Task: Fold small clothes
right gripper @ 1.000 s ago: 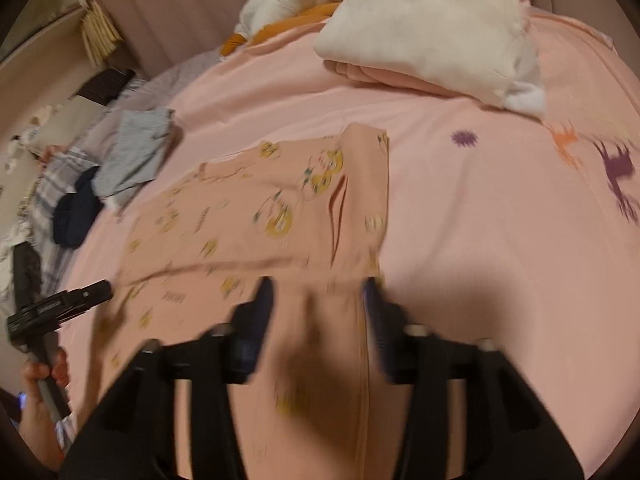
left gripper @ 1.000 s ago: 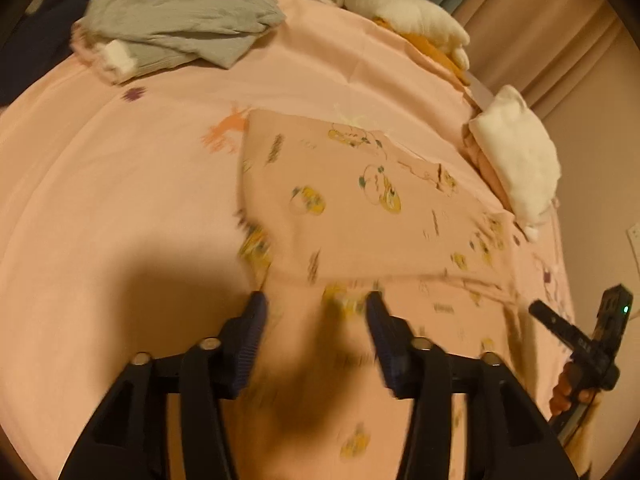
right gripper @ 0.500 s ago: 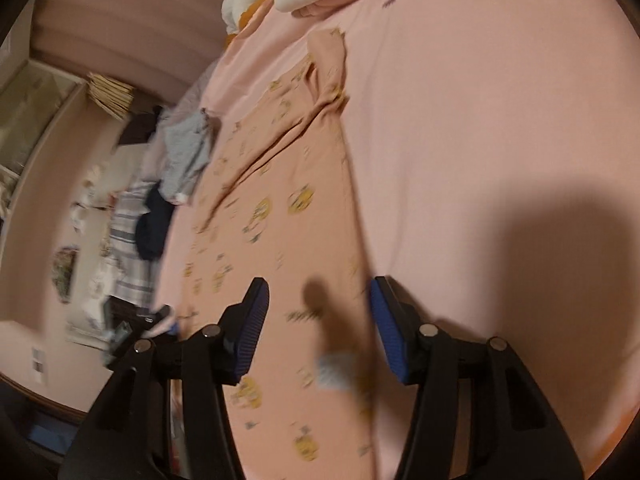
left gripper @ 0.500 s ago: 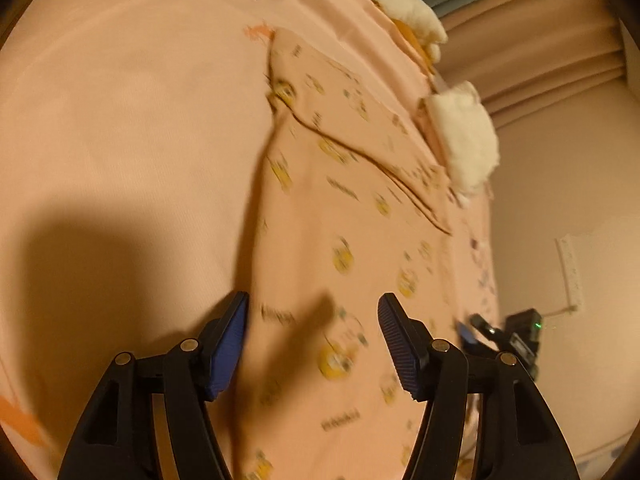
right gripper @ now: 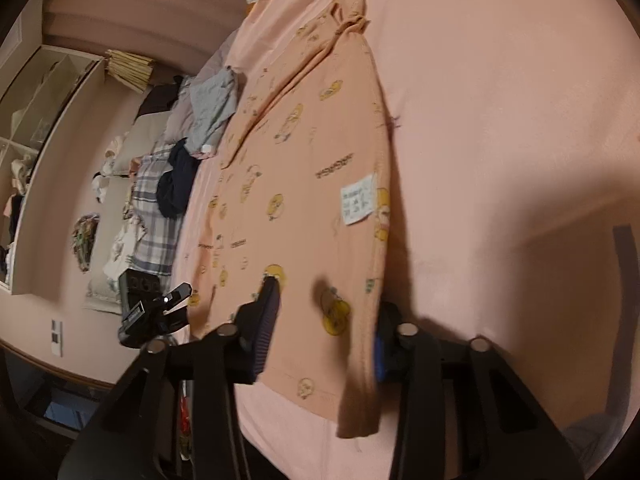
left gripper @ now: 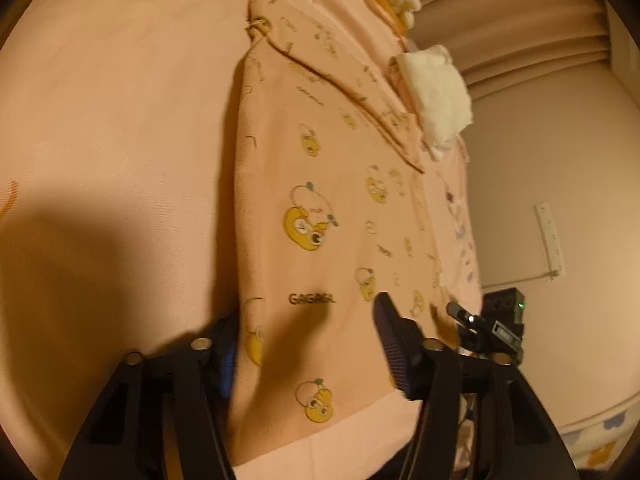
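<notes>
Peach printed shirt (left gripper: 320, 208) lies flat mid-frame on the bed (left gripper: 120, 120). Left gripper (left gripper: 308, 344) and right gripper (right gripper: 324, 320) have just been closing, fingers straddling bottom-hem corners, not yet pinching. Next: clamp, fold upward.

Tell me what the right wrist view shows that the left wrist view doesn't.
Only the right wrist view shows the white care label on the garment, plus the grey clothing and dark item beyond. Only the left wrist view shows the white folded pile and the GAGAGA print. Both show the peach printed garment on the pink bedsheet, its near hem between each gripper's closing jaws.
</notes>
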The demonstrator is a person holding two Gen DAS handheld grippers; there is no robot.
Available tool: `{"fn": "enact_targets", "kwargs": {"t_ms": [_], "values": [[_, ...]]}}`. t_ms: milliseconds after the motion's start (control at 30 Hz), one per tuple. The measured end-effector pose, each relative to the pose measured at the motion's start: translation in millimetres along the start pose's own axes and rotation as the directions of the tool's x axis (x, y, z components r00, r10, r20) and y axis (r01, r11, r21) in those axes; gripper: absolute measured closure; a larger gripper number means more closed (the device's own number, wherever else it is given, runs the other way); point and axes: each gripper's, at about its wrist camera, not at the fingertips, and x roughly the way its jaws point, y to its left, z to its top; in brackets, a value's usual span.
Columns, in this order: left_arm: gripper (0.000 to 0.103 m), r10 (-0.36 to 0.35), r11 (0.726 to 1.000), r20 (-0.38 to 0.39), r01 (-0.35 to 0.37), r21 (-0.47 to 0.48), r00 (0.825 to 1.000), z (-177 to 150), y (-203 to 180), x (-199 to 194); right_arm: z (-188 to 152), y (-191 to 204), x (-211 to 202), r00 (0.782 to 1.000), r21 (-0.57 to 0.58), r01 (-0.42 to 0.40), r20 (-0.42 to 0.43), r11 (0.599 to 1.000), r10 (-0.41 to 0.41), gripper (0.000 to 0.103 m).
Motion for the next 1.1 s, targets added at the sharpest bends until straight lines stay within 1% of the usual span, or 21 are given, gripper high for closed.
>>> {"fn": "enact_targets", "kwargs": {"t_ms": [67, 100, 133, 167, 267, 367, 400, 467, 600, 700, 733, 900, 1100], "values": [[0.073, 0.015, 1.000, -0.002, -0.015, -0.013, 1.000, 3, 3, 3, 4, -3, 3, 1.000, 0.015, 0.022, 0.002, 1.000, -0.022, 0.088], [0.080, 0.030, 0.999, -0.005, -0.030, -0.026, 1.000, 5, 5, 6, 4, -5, 6, 0.999, 0.023, 0.043, 0.004, 0.999, -0.044, 0.093], [0.089, 0.042, 0.998, -0.009, -0.043, -0.042, 0.999, 5, 8, 8, 5, -9, 4, 0.999, 0.030, 0.051, 0.006, 0.998, -0.052, 0.100], [0.095, 0.045, 0.997, -0.006, -0.045, -0.057, 0.999, 4, 13, 6, 6, -12, 3, 0.999, 0.038, 0.047, 0.012, 0.998, -0.047, 0.100], [0.102, 0.019, 0.995, 0.007, -0.018, -0.102, 1.000, -2, 21, 1, 2, -7, -2, 0.997, 0.021, 0.054, 0.046, 0.998, -0.055, 0.099], [0.103, 0.018, 0.996, 0.018, -0.017, -0.085, 1.000, -7, 18, -4, -3, 0, -9, 0.996, -0.010, 0.052, 0.069, 0.999, -0.051, 0.100], [0.103, 0.001, 0.996, 0.022, 0.001, -0.087, 1.000, -7, 16, -6, -3, 4, -12, 0.996, -0.024, 0.043, 0.085, 0.999, -0.041, 0.100], [0.103, -0.055, 0.995, 0.050, 0.059, -0.082, 0.997, -5, 11, -13, -2, 11, -16, 0.993, -0.049, 0.023, 0.113, 0.999, -0.017, 0.100], [0.103, -0.133, 0.990, 0.111, 0.137, -0.030, 0.985, 2, -12, -31, 1, 29, -29, 0.985, -0.094, -0.015, 0.168, 0.995, 0.031, 0.101], [0.103, -0.143, 0.990, 0.137, 0.143, 0.013, 0.980, 4, -30, -44, 0, 44, -40, 0.979, -0.138, -0.035, 0.195, 0.990, 0.062, 0.101], [0.103, -0.136, 0.991, 0.140, 0.134, 0.025, 0.981, 3, -34, -48, -1, 50, -41, 0.977, -0.151, -0.040, 0.200, 0.988, 0.070, 0.101], [0.103, -0.120, 0.991, 0.122, 0.111, 0.074, 0.985, -8, -51, -58, -12, 59, -63, 0.970, -0.199, -0.069, 0.216, 0.978, 0.112, 0.101], [0.103, -0.094, 0.986, 0.106, 0.078, 0.146, 0.990, -37, -66, -90, -40, 76, -95, 0.970, -0.283, -0.059, 0.212, 0.957, 0.123, 0.100]]}}
